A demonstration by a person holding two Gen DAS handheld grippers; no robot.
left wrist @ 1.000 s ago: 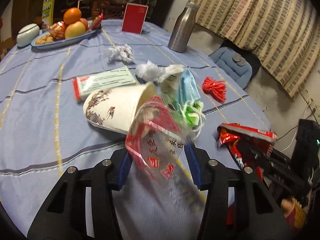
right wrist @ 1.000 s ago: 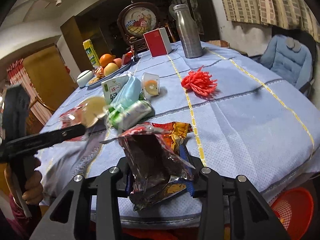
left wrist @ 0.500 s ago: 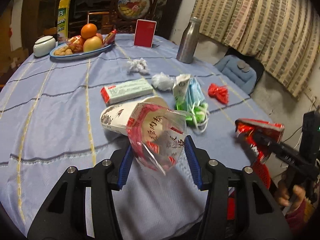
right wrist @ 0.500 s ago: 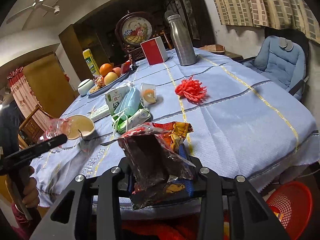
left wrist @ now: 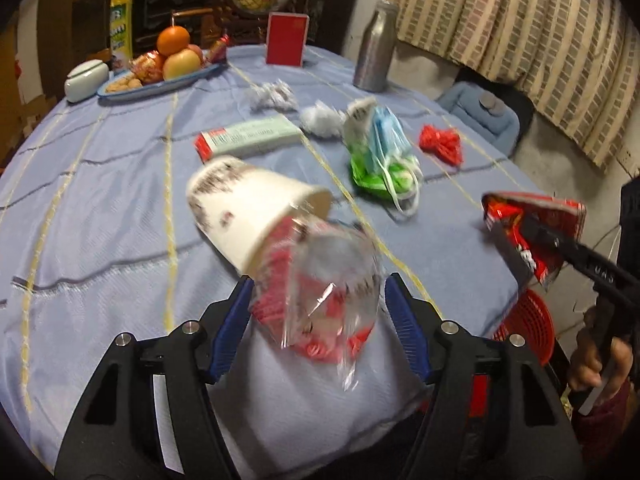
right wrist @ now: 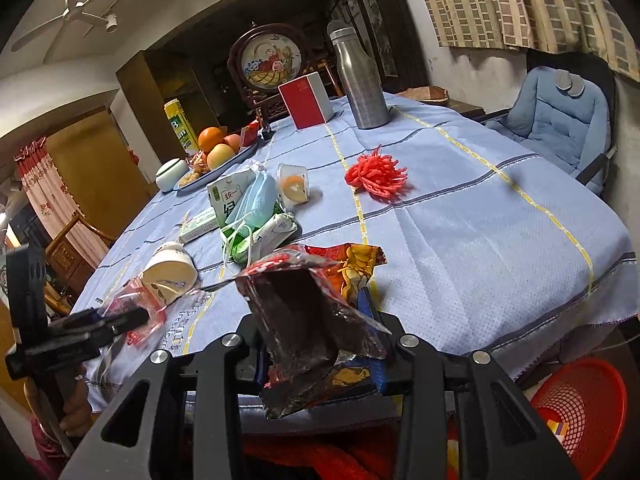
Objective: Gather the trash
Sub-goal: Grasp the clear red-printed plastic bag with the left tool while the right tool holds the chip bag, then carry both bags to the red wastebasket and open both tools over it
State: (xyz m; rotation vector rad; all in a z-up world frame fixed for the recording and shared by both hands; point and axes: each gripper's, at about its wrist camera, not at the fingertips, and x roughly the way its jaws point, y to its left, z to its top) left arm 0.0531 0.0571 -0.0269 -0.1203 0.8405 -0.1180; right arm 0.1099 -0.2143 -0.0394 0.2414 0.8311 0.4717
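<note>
Green carton [right wrist: 228, 204] w/ "统一" print

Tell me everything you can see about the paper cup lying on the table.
The paper cup is white with dark ink-like prints near its base, and looks like thin card. It lies tipped on its side on the blue tablecloth, its open mouth toward the table edge, and the right wrist view shows a pale inside. A clear red-printed wrapper overlaps its rim. A long box lies behind it, apart.
</note>
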